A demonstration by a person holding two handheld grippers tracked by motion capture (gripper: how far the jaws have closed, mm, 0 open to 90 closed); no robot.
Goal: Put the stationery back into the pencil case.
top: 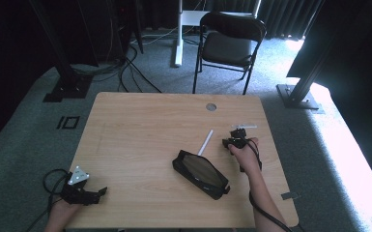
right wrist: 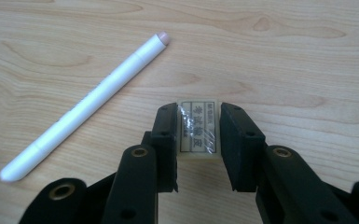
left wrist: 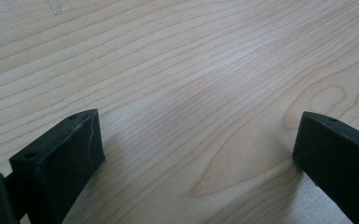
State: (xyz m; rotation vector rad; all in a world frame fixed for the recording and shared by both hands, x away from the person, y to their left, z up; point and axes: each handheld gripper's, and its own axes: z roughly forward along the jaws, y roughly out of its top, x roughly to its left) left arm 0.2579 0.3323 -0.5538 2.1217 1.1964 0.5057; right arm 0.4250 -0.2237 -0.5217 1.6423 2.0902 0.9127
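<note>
We have the eraser (right wrist: 198,130) pinched between our right tongs (right wrist: 197,122), so the step in hand looks like the pick-up, with the open pouch (top: 201,173) the likely place for it. In the right gripper view the two jaws press on its sides, and it sits low over the wood of the tabletop (top: 140,130); whether it is touching the wood or just above it we cannot tell.

The eraser is a small pale block in a clear shiny wrapper, with a boxed label of printed characters on its top face. It is short, and only a bit of it pokes past the jaw tips, so the hold looks firm.

A white pen (right wrist: 86,106) lies just beside it on the wood, slanting, with a pinkish tip at its far end. In the high view our right tongs (top: 236,141) are just right of the pen (top: 205,142), and the black pouch lies nearer to us, its mouth open.

Next, we judge, comes a lift clear of the pen, then a short carry toward us over the pouch opening.

Our left tongs (left wrist: 198,154) are spread wide with nothing between them, resting low at the tabletop's near left corner.
</note>
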